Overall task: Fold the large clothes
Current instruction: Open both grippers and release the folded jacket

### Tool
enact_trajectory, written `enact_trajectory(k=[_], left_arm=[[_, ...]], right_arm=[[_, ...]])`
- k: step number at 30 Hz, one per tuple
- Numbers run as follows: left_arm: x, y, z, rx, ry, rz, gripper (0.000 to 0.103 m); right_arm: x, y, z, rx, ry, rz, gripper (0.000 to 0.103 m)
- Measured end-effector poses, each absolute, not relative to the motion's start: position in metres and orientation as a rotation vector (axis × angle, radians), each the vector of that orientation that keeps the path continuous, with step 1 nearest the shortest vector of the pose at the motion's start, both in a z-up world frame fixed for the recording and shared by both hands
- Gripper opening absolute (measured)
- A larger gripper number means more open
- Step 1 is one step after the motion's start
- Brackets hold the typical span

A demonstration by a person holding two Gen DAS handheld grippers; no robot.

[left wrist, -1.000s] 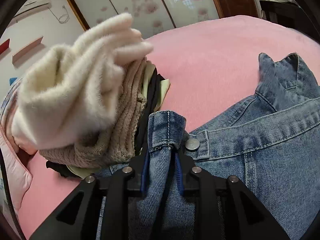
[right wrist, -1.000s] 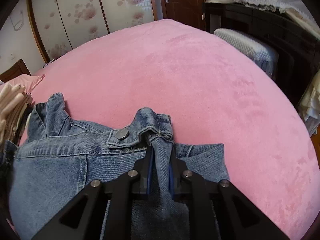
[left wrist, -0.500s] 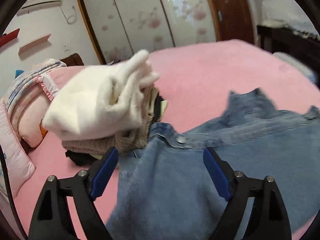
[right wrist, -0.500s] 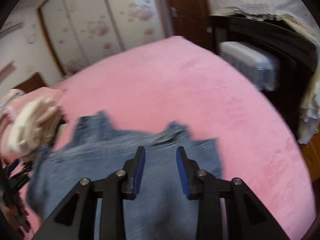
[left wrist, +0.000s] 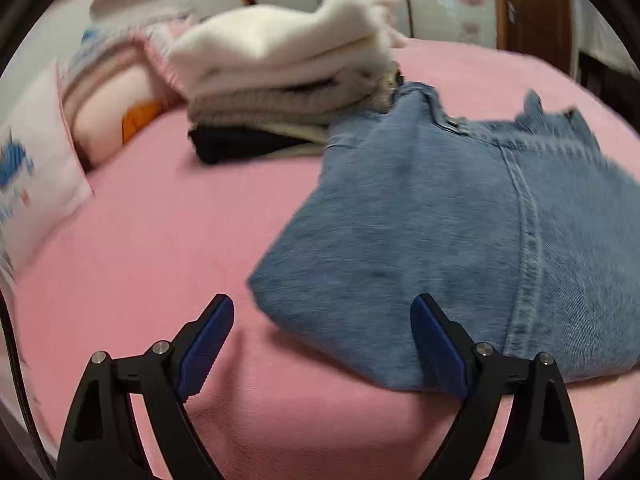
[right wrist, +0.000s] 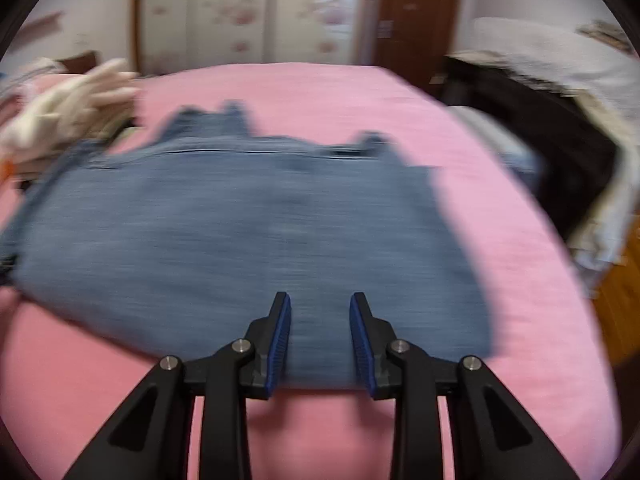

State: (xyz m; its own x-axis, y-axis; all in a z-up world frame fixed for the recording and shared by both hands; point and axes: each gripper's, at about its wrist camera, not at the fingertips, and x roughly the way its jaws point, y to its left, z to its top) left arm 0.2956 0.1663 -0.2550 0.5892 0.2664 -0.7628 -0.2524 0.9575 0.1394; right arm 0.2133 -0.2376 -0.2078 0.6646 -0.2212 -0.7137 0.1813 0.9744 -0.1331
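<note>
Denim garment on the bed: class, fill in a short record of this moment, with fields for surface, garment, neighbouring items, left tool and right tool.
surface: pink bed cover
garment: denim garment, folded, lying flat, held by neither tool
neighbouring items: stack of folded clothes touching the denim's far left corner; pillow at the left
left tool: open, jaws have just been opening, nothing gripped
right tool: open, jaws just narrowed slightly, over the denim's near edge
</note>
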Motion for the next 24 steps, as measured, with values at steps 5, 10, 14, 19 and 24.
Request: enact_trajectory(k=[5, 10, 14, 19, 24], left_arm=[[0.297, 0.182, -0.255, -0.05, 0.924, 0.301, 0.095], [0.291, 0.182, -0.24, -0.072, 0.962, 0.301, 0.095], [0.274, 0.183, -0.218, -0.16, 0.971, 0.237, 0.095], [0.252, 0.18, -0.199, -0.284, 1.009, 0.138, 0.095], [0.239, 0.168, -0.187, -0.337, 1.035, 0.099, 0.095]], right_arm=[[0.208, -0.298, -0.21, 0.081, 0.862, -0.255, 0.012], [0.211, -0.284, -0.201, 0.075, 0.898, -0.276, 0.015], [0.201, -0.272, -0.197, 0.243, 0.931, -0.212, 0.015], [0.191, -0.239, -0.193, 0.297, 0.938, -0.148, 0.015], [0.187, -0.205, -0.18, 0.293, 0.925, -0.064, 0.015]])
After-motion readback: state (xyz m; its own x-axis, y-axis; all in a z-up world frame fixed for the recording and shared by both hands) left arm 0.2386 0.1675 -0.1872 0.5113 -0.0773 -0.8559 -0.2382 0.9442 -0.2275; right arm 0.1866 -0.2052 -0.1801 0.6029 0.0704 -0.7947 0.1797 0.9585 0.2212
